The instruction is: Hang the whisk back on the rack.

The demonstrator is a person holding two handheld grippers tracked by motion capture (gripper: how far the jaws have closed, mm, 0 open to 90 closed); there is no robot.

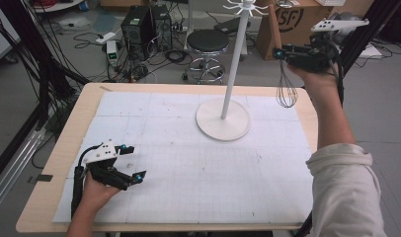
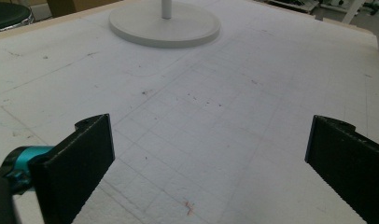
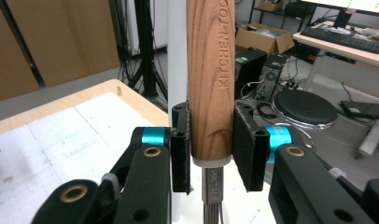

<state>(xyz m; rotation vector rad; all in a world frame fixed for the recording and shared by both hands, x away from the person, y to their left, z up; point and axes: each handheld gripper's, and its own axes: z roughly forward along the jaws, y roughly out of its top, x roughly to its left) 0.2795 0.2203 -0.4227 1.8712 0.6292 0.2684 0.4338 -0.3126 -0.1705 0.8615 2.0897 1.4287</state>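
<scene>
Right gripper: sitting in the upper right of the high view, raised above the bench's far right corner, with the person's hand wrapping it from below and the grey plate on top.
Right fingers: pressing on both sides of the whisk's wooden handle in the right gripper view, gripping it near its lower end, just above the metal collar.
Whisk: hanging from the right gripper in the high view, wire loops pointing down, clear of the bench surface; in the right gripper view its handle is standing upright through the centre of the frame, stamped with the words KITCHEN TOO.
Left gripper: resting low at the lower left of the high view, over the white mat, held by the person's left hand.
Left fingers: standing wide apart at the lower left and lower right of the left gripper view, holding nothing, with bare mat between them.
Stand: a white pole rising from a round base on the far middle of the bench, with short hooks spreading at its top at the upper edge of the high view.
Bench: wooden top covered by a white gridded mat, lightly marked.
Background: a black stool, computer towers and cables lying on the floor beyond the bench.
</scene>
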